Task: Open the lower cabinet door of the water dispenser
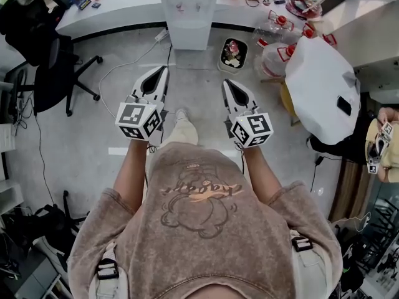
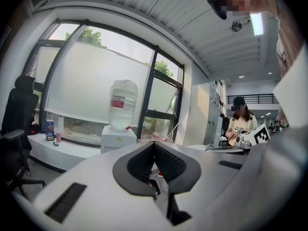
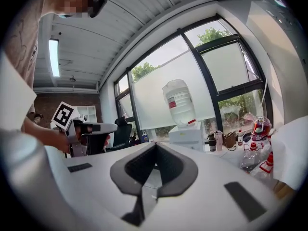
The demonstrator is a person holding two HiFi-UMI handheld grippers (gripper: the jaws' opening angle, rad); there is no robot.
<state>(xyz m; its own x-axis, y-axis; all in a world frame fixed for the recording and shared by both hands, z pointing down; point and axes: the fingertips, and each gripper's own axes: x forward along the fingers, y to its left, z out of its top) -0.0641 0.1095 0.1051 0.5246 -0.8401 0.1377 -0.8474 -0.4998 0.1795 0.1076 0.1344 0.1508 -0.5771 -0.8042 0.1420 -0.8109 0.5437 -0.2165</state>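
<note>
**Jaws shut tight and empty on both the left gripper (image 1: 162, 72) and the right gripper (image 1: 229, 85).**
Both point across the floor at the water dispenser (image 1: 189, 11), which stands upright against the window counter (image 1: 124, 8), well apart from them; the left looks slightly nearer. Its lower cabinet door cannot be made out. The bottle (image 2: 122, 105) has a red label, its print too small to read.

left gripper (image 1: 162, 73): jaws together, empty, aimed at water dispenser (image 1: 187, 17), well short | right gripper (image 1: 228, 85): jaws together, empty, alongside, equally short | forearms: both outstretched
</note>
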